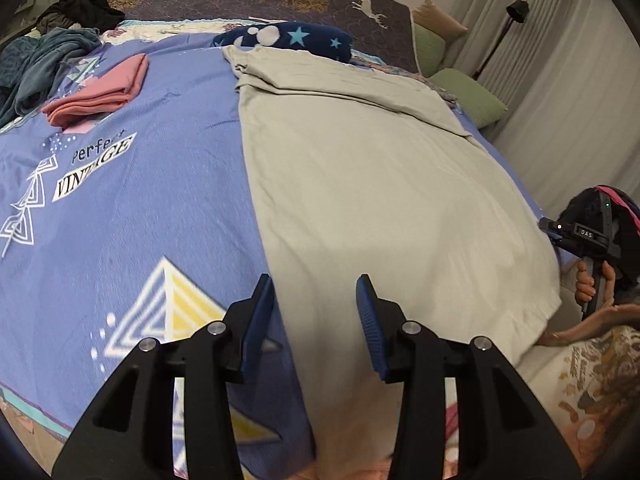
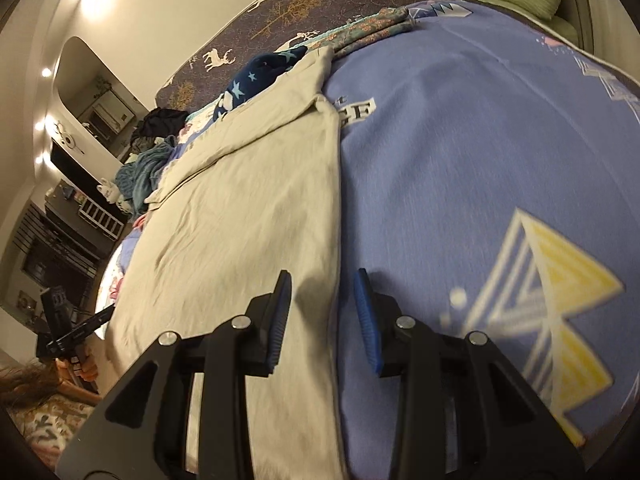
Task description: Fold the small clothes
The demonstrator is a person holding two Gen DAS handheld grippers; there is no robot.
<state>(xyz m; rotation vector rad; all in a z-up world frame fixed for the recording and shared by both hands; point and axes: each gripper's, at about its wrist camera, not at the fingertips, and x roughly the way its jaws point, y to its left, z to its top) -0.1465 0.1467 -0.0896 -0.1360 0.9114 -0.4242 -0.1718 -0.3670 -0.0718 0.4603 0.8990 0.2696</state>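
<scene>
Spread flat on the blue printed bedspread [image 1: 132,208]: long grey cotton garment [image 1: 360,168]. To its left, folded pink cloth [image 1: 100,92]; behind that, heap of dark clothes [image 1: 52,40]. Beyond the garment's far end, star-patterned navy blanket [image 1: 296,38].

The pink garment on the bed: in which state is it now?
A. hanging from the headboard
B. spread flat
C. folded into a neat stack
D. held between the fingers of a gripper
C: the pink garment lies folded on the blue bedcover, left of the spread grey garment, away from both grippers.
</scene>
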